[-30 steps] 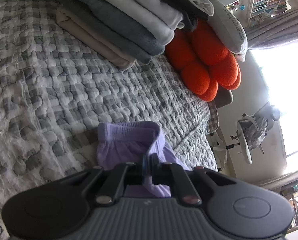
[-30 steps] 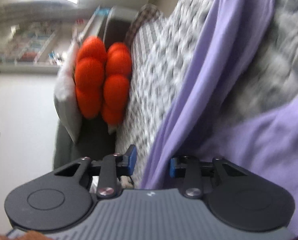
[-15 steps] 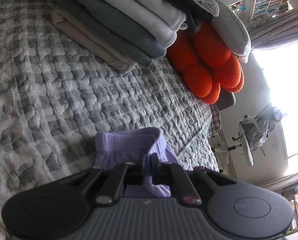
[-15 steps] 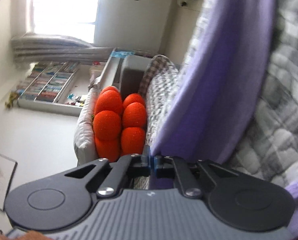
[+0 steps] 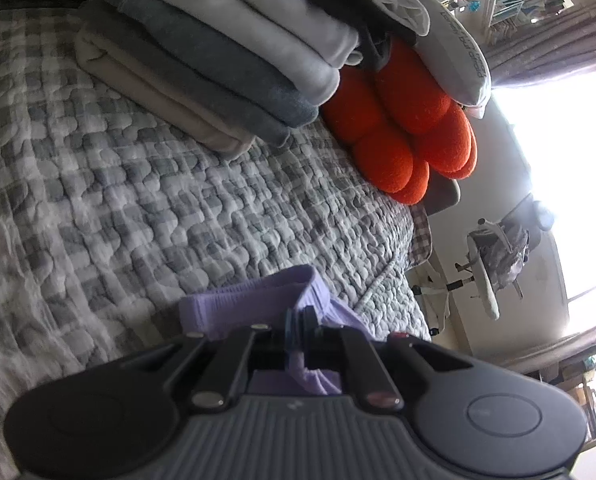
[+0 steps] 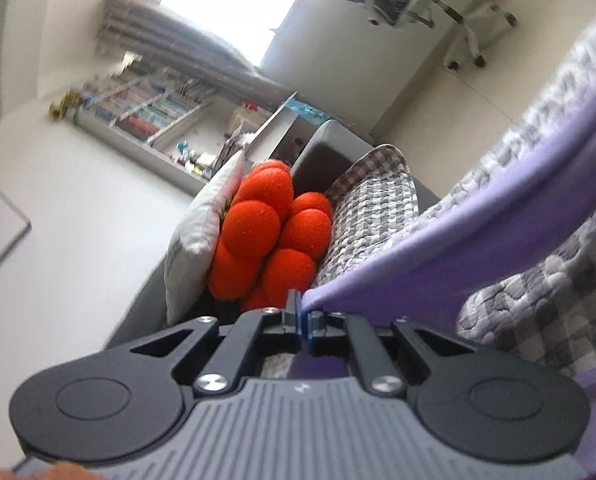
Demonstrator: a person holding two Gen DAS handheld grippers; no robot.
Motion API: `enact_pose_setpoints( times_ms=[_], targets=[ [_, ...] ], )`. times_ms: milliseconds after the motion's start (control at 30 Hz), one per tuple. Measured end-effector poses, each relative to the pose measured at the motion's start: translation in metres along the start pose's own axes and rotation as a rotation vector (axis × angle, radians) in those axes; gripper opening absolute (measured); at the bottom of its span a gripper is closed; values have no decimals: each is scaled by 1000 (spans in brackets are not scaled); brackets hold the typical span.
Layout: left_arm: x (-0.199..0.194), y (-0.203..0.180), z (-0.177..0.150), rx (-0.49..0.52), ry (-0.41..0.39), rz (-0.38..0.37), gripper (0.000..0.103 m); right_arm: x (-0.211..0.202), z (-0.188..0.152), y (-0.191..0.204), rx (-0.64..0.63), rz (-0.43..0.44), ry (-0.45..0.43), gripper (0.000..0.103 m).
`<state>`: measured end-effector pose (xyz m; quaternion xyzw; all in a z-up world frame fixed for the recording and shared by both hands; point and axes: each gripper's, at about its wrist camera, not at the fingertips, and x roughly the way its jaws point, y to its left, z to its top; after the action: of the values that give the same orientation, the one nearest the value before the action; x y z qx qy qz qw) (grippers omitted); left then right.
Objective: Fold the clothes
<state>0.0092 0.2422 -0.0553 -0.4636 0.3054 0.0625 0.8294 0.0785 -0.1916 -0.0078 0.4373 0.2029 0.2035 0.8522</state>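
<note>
Between my two grippers hangs the lilac garment (image 5: 253, 300), over the grey checked quilt (image 5: 109, 208) of the bed. My left gripper (image 5: 300, 322) is clenched on a ribbed, banded edge of it, the cloth bunched at the pads and hanging down behind the jaws. My right gripper (image 6: 302, 320) is clenched on another edge, and from there the lilac garment (image 6: 478, 236) runs as one taut band up and away to the right, lifted clear of the quilt (image 6: 546, 300) for most of its run; that is its long axis in this view, slanting from the jaws to the frame's right edge.

Only my left view shows the stack of folded clothes (image 5: 225, 52), beige at the bottom, then grey-blue, then pale grey, lying on the quilt beyond the garment. Just past the stack is the orange lobed cushion (image 5: 410, 128), and against that a white pillow (image 5: 458, 52) with a line of printed writing too blurred to read. My right view shows the same cushion (image 6: 269, 236) and pillow (image 6: 193, 248) at the head of the bed, with a checked pillow (image 6: 378, 208) beside the cushion nearer the garment. A shelf of books (image 6: 145, 108) stands on the wall beyond the cushion, its spines unreadable, and a white swivel chair (image 5: 494, 256) stands on the floor past the bed's edge.
</note>
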Motion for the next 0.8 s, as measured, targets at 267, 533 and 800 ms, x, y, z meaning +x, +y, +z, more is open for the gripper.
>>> enact_pose_setpoints(
  times_ms=[267, 533, 800],
  targets=[
    [1, 6, 4, 68, 27, 14, 5, -15, -15, 33, -233, -42, 65, 6],
    [0, 19, 5, 88, 56, 16, 5, -18, -27, 33, -319, -139, 169, 6],
    [-7, 29, 9, 69, 31, 9, 5, -36, -41, 36, -362, -164, 246, 6]
  ],
)
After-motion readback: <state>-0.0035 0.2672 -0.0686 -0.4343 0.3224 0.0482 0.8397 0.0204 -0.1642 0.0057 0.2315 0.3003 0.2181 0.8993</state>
